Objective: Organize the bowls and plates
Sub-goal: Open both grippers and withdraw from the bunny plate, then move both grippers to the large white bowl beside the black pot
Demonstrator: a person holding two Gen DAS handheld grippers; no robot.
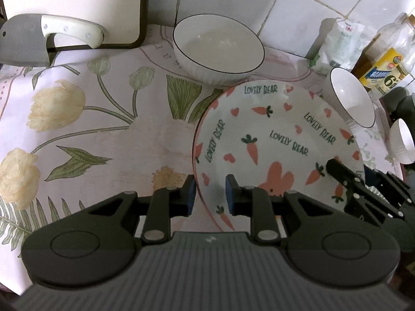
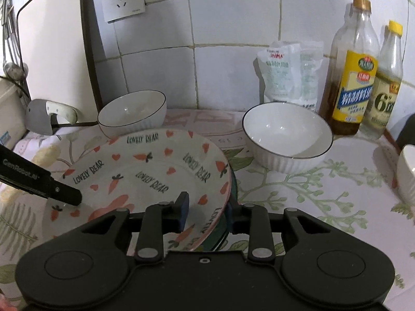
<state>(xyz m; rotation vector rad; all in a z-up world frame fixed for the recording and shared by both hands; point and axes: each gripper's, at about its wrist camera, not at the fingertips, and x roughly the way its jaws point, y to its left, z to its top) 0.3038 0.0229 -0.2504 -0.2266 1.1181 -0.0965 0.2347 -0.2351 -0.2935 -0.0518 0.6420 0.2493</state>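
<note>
Two grippers straddle the rim of the carrot plate [image 1: 275, 140], one on each side. In the left wrist view, the left gripper [image 1: 210, 194] sits low in the centre of the frame, with the plate's left edge passing between its blue pads; a gap shows on both sides of the rim, so the fingers are spread and do not pinch. In the right wrist view, the right gripper [image 2: 206, 213] has the plate's right edge between its fingers, again with daylight beside the rim. A dark edge under the plate there suggests a second plate [image 2: 228, 223] below, but I cannot tell for sure.

Both sets of fingers look parted with the plate resting, so I judge it as just set down or just about to be taken. To do this well, keep each gripper level with the rim and draw straight outward, so that no pad drags the plate sideways.

The large ribbed bowl [image 1: 218, 49] stands touching or just behind the plate at the upper centre of the left view. A smaller bowl [image 2: 286, 136] stands near on the right, and a third bowl [image 2: 407, 171] at the right edge. Probably these must be nested next.
</note>
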